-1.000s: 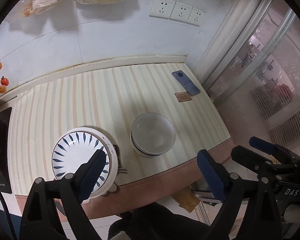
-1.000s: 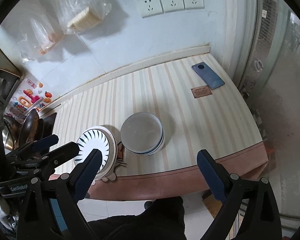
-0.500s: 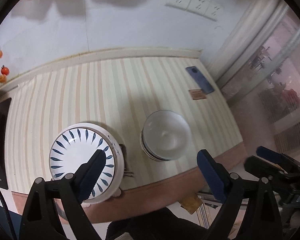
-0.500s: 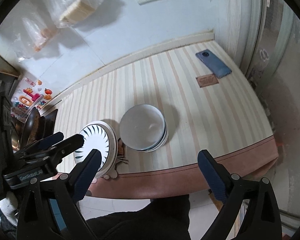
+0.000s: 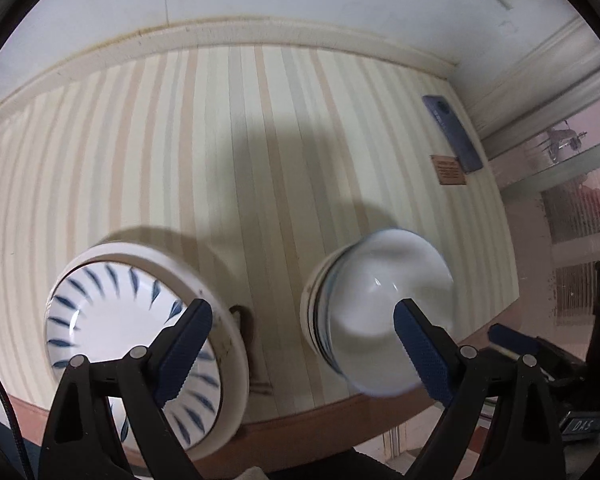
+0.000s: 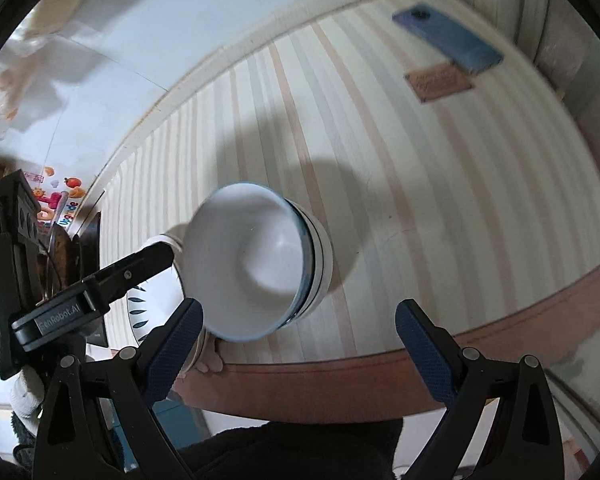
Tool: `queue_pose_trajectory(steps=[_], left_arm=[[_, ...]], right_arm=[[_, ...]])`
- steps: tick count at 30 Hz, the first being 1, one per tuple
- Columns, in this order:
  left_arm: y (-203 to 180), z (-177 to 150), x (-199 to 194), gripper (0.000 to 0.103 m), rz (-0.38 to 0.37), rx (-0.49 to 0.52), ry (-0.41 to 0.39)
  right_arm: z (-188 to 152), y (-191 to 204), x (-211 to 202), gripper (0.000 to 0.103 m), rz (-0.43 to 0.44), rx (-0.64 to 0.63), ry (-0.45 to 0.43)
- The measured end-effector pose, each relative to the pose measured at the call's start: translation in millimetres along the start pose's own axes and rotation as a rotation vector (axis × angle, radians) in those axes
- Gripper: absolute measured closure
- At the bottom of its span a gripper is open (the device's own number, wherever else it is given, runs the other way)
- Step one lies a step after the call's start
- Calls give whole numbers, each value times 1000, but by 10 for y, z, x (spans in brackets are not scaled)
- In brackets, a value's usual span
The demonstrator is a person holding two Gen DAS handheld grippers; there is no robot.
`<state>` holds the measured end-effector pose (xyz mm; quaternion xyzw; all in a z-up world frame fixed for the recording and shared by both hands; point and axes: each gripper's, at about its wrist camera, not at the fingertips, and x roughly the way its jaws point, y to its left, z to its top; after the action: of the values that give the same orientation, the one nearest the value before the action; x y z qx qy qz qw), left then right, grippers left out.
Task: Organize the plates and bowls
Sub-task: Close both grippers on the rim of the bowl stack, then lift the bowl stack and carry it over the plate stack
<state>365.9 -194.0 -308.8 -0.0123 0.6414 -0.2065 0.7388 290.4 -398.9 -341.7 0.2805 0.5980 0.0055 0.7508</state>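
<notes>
My left gripper [image 5: 302, 340] and right gripper [image 6: 298, 338] are both spread wide, gripping nothing. Nested white bowls [image 6: 260, 276] sit empty near the striped counter [image 5: 220, 140] front edge, just beside the stacked blue-leaf plates [image 5: 112, 320]. Glossy ceramic, round. Both cameras are closer than 0.5 s ago.

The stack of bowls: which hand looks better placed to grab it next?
The right gripper, probably. Its open fingers frame the stack of bowls, while the left gripper sits between that stack and the blue-leaf plate.
</notes>
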Motion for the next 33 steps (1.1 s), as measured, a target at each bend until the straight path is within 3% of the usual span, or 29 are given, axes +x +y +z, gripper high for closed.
queue_pose_trajectory(steps=[6, 13, 15, 16, 18, 20, 33], left_arm=[[25, 174, 410, 13, -52, -24, 105], [17, 221, 733, 47, -125, -30, 199], [19, 218, 770, 51, -146, -37, 213], [19, 212, 780, 54, -152, -37, 218], [7, 201, 781, 58, -185, -43, 223], [-26, 202, 755, 59, -189, -38, 216], [-28, 199, 689, 63, -173, -37, 186]], right_arm=[[173, -215, 508, 4, 87, 59, 85], [273, -356, 972, 4, 207, 117, 161], [295, -377, 1073, 5, 232, 130, 174], [298, -385, 1111, 8, 232, 135, 171], [293, -404, 1192, 25, 252, 157, 181], [287, -405, 1281, 40, 287, 176, 192], [231, -351, 1225, 43, 252, 151, 171]])
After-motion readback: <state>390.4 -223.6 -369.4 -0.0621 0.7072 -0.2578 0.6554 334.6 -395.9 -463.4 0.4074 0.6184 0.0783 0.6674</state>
